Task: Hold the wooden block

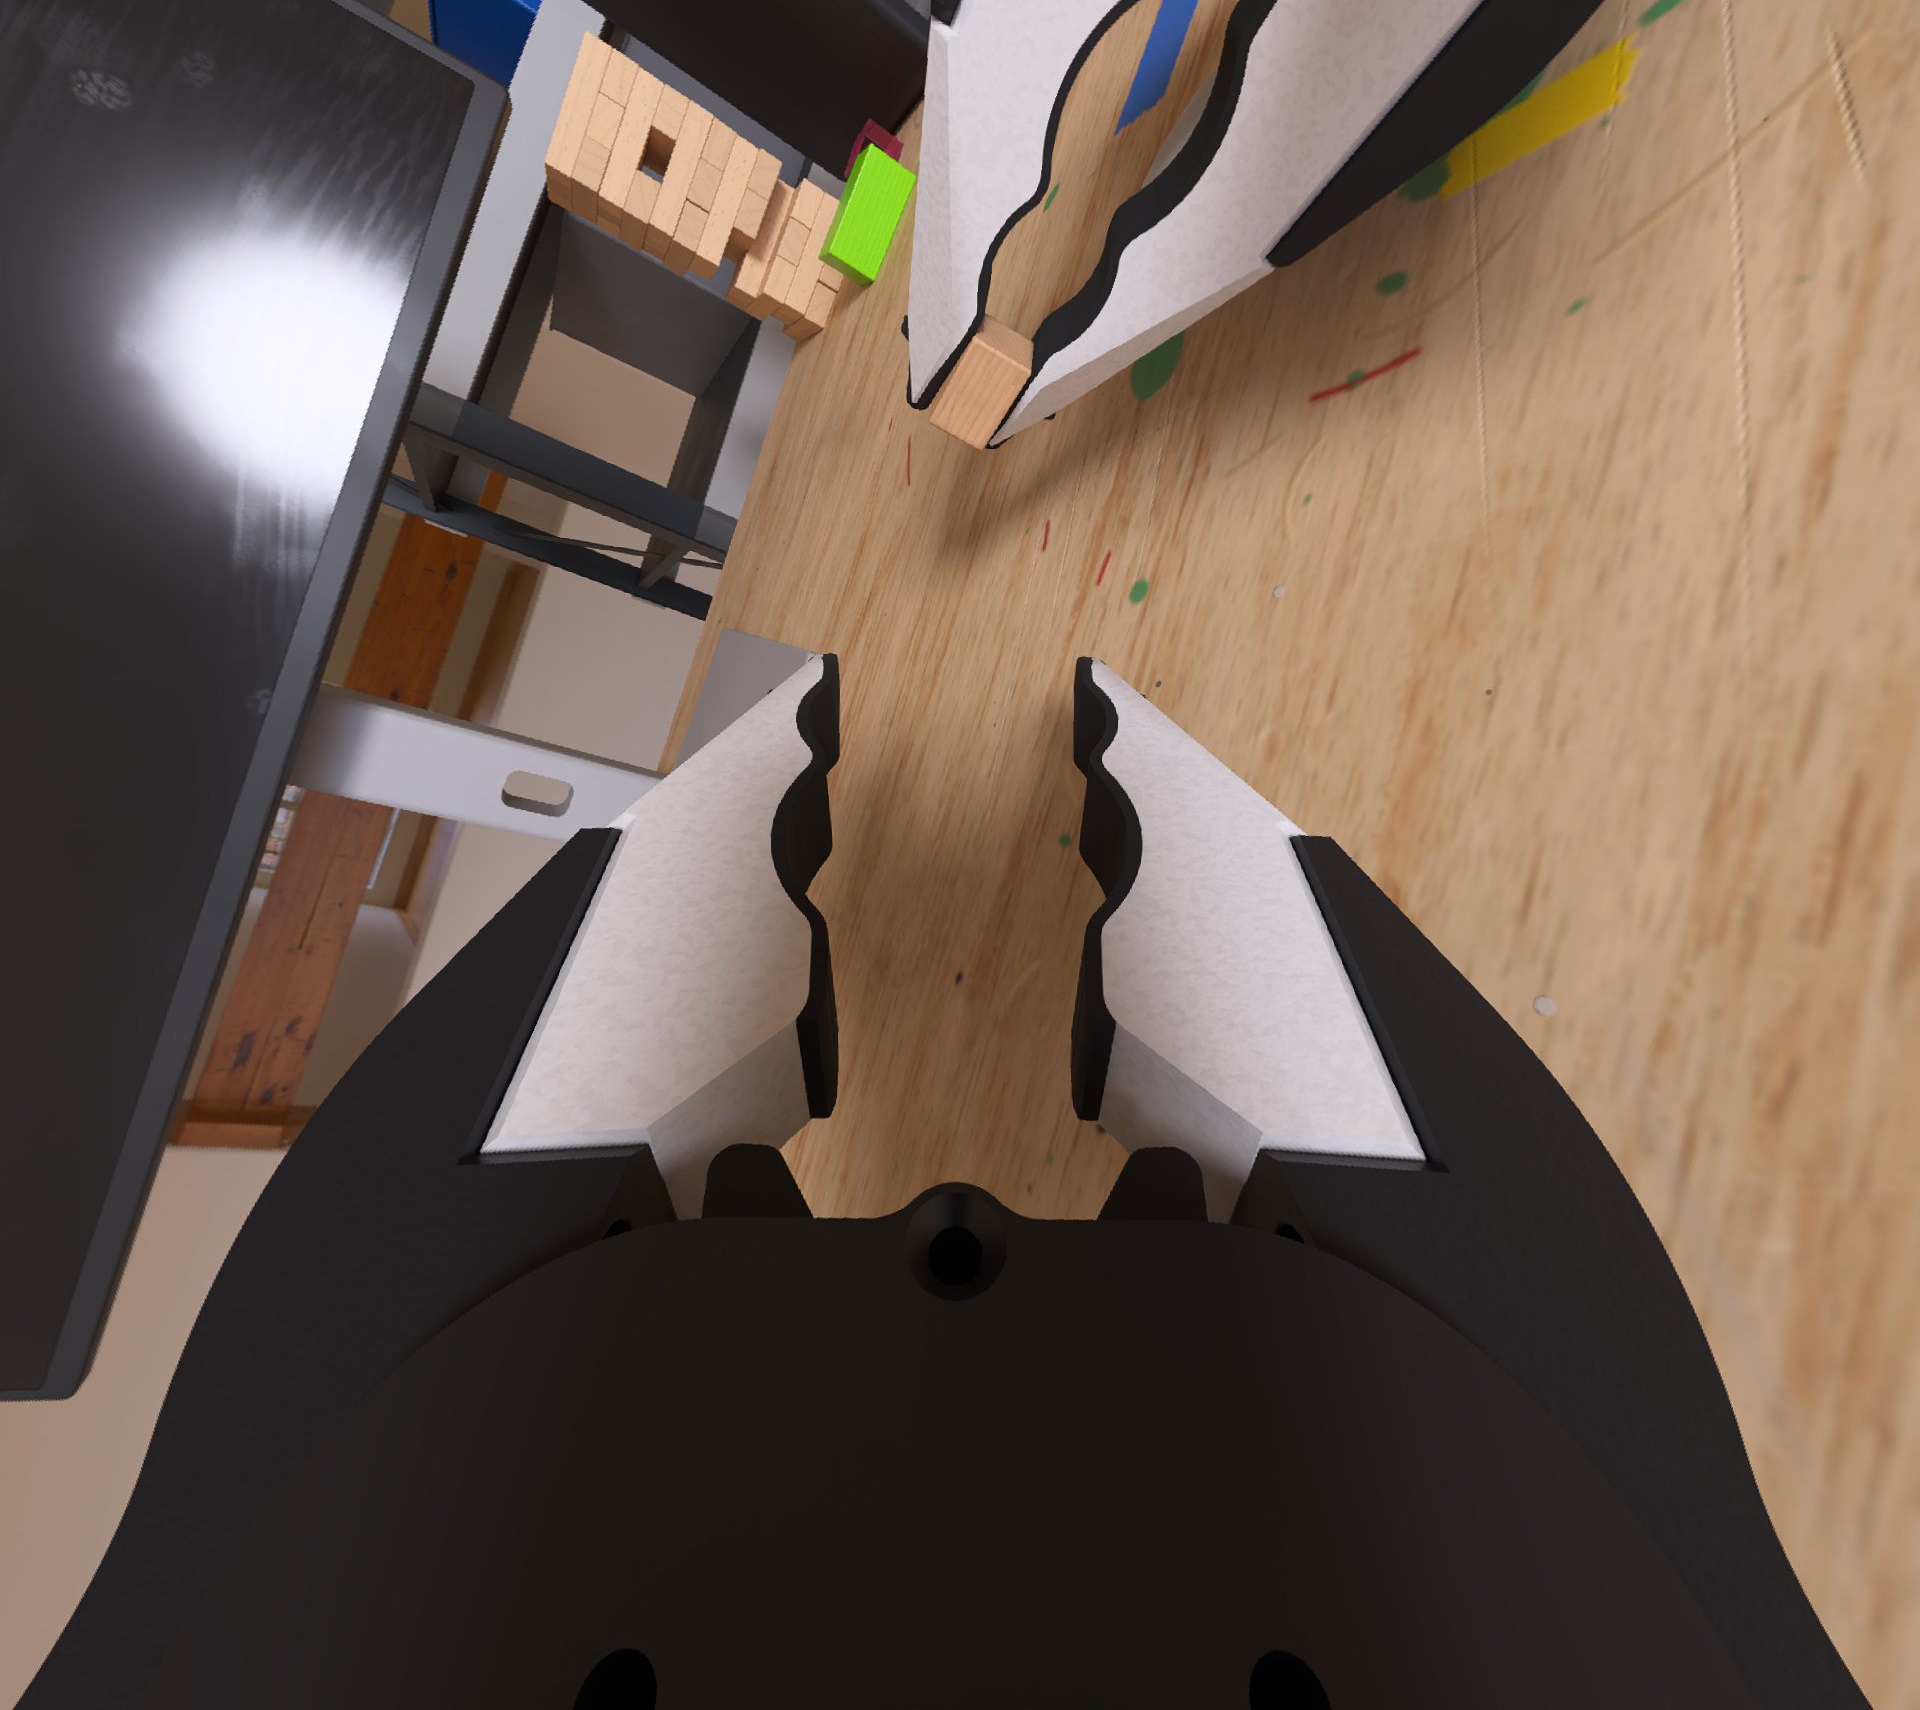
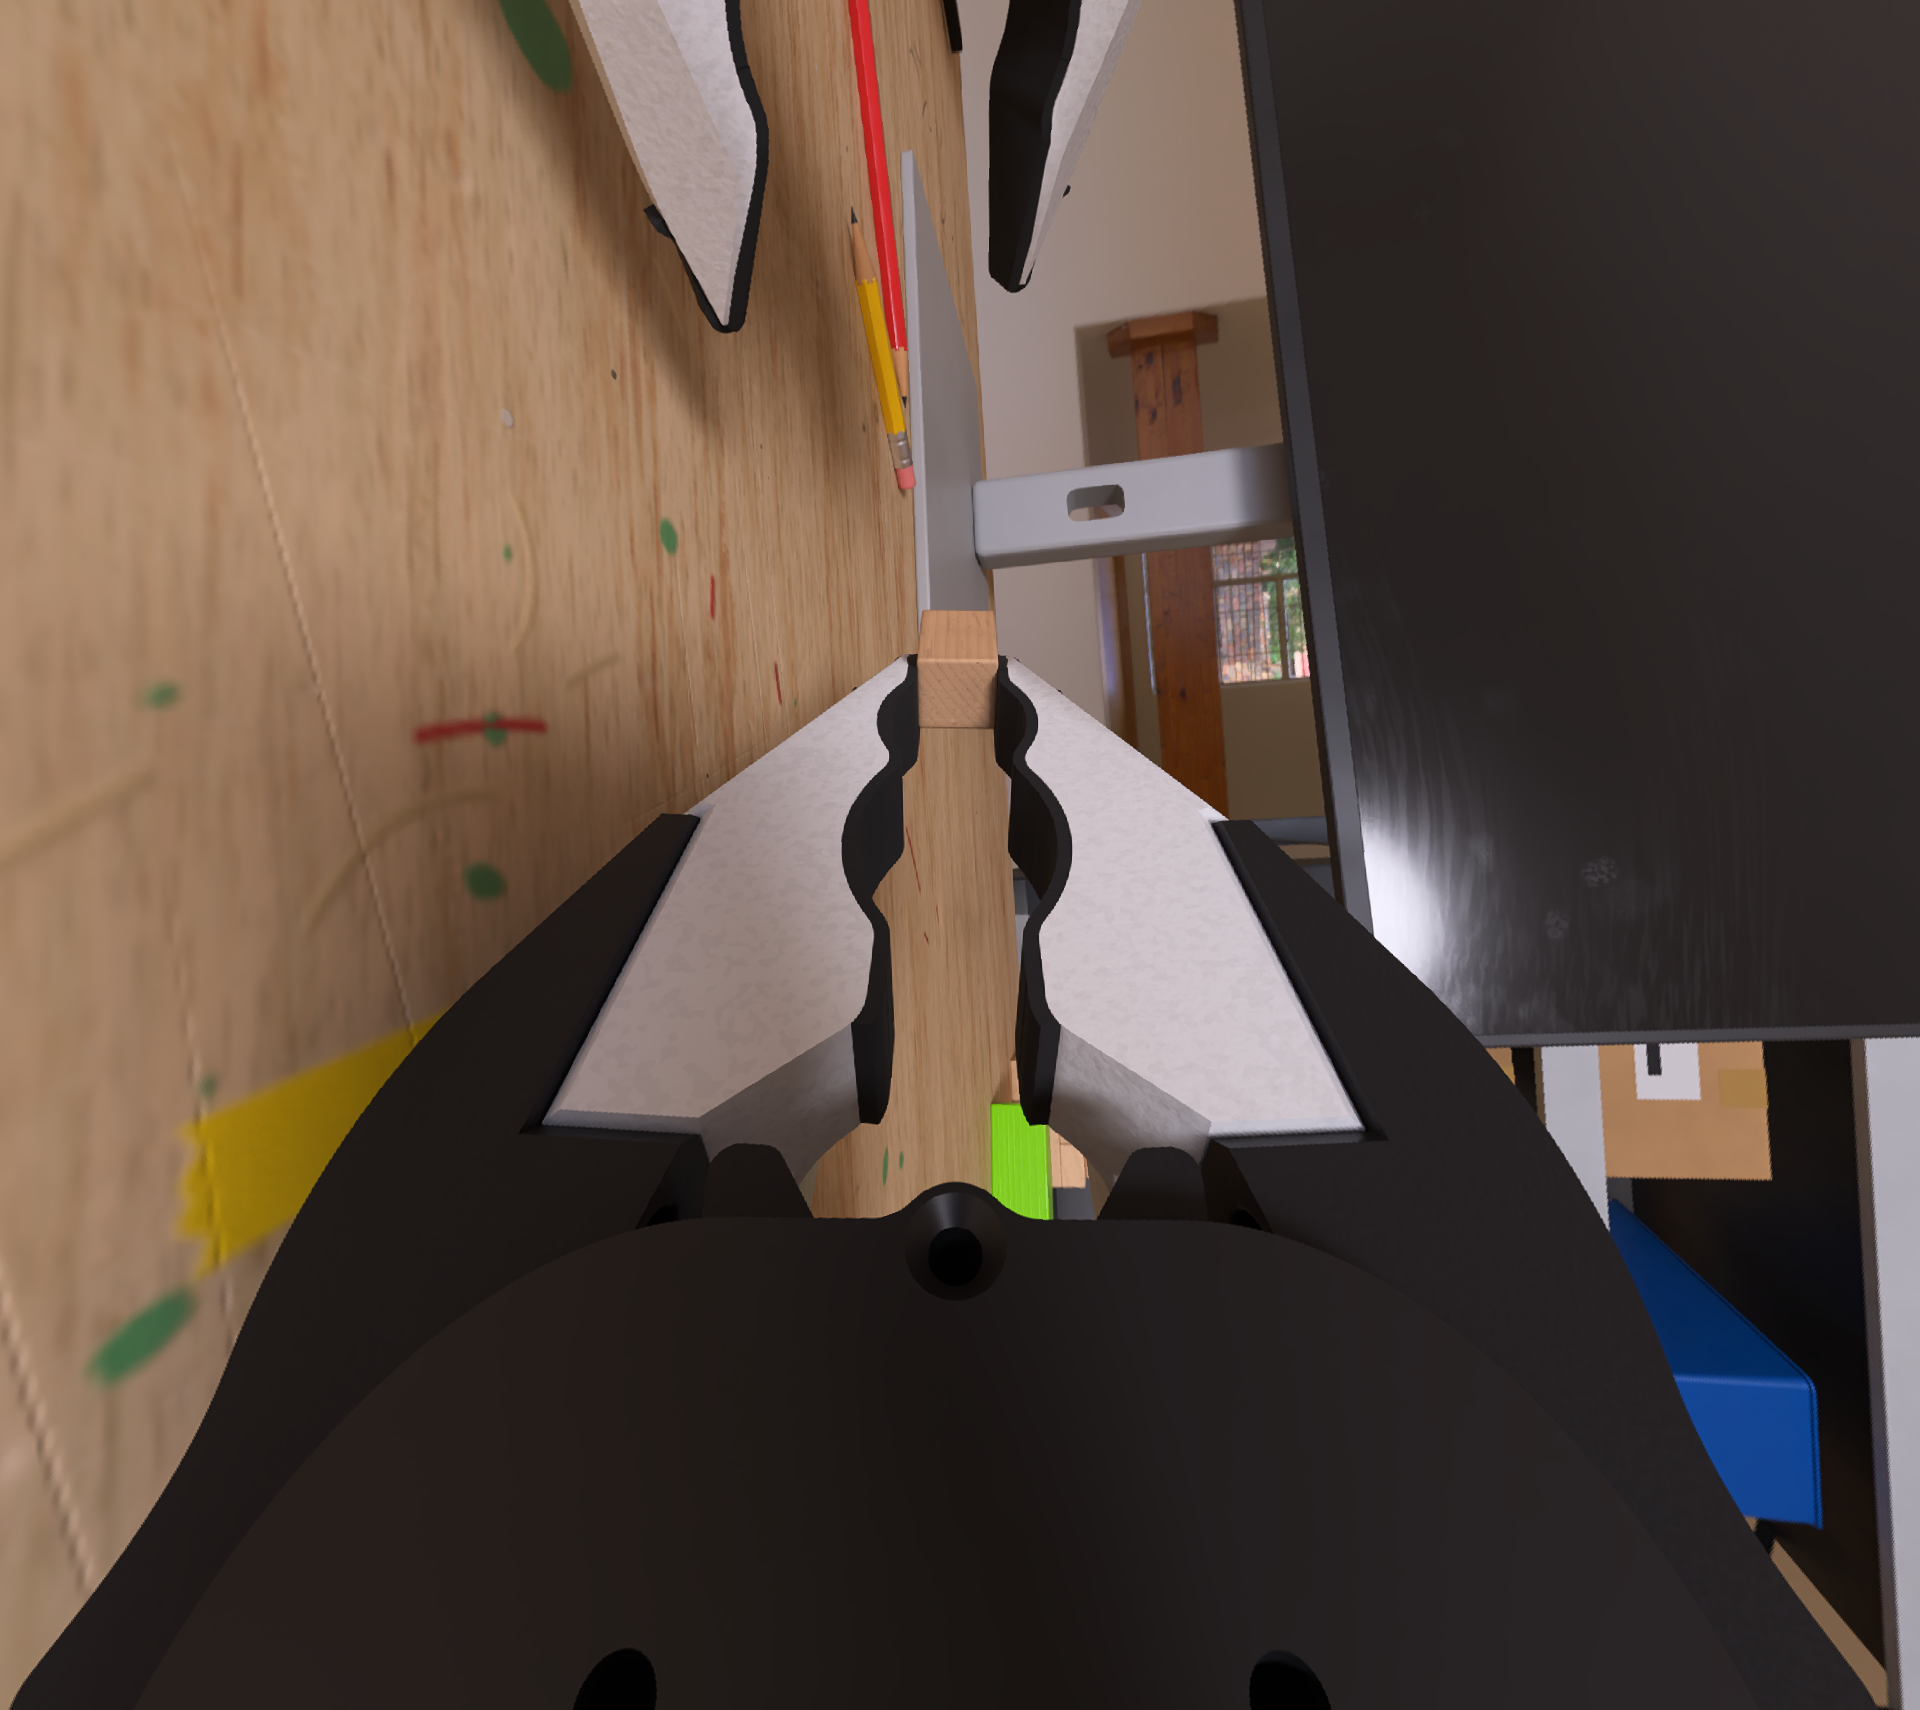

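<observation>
The wooden block [image 2: 952,671] is a small pale cube pinched between the tips of my right gripper [image 2: 954,686], which is shut on it above the wooden table [image 2: 364,413]. In the left wrist view the same block [image 1: 979,380] sits in the right gripper's [image 1: 975,387] tips ahead of me. My left gripper [image 1: 954,673] is open and empty, a short way from the block and facing it. It also shows at the top of the right wrist view [image 2: 868,289], with its jaws apart.
A tower of wooden blocks [image 1: 686,190] with a green block [image 1: 868,214] beside it stands at the table's edge. A black monitor [image 1: 197,413] is at the left, its grey stand [image 2: 1122,507] nearby. A red pencil [image 2: 871,122] and yellow pencil [image 2: 881,356] lie on the table.
</observation>
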